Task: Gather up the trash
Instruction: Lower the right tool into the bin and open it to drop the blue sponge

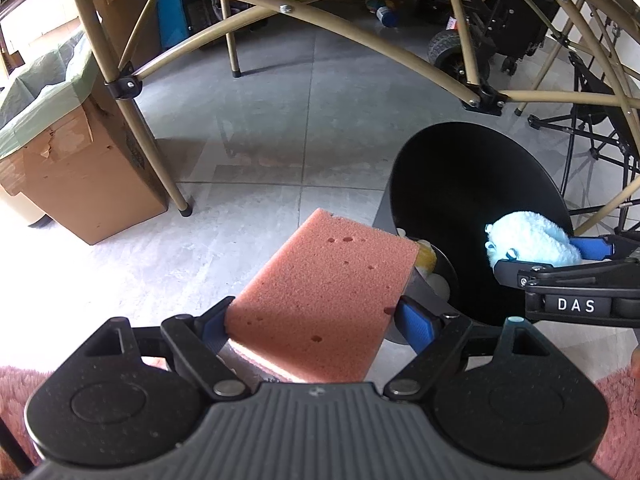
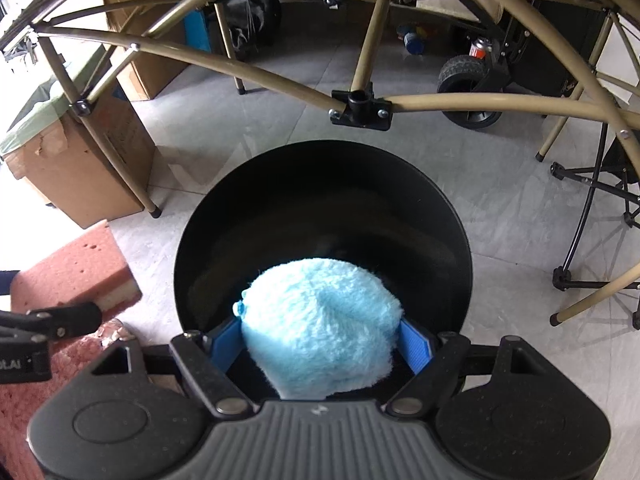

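Grey tiled floor under a tan folding frame, pink shag rug nearest. Left gripper jaws closed on a pink sponge: porous slab, pale underlayer, held flat just left of the bin, likely queued for drop. Right gripper jaws closed on a fluffy blue cloth, soft and bunched, over the bin mouth for release. Bin is smooth black, round; yellow-white items inside. Far left: torn cardboard box, green liner.
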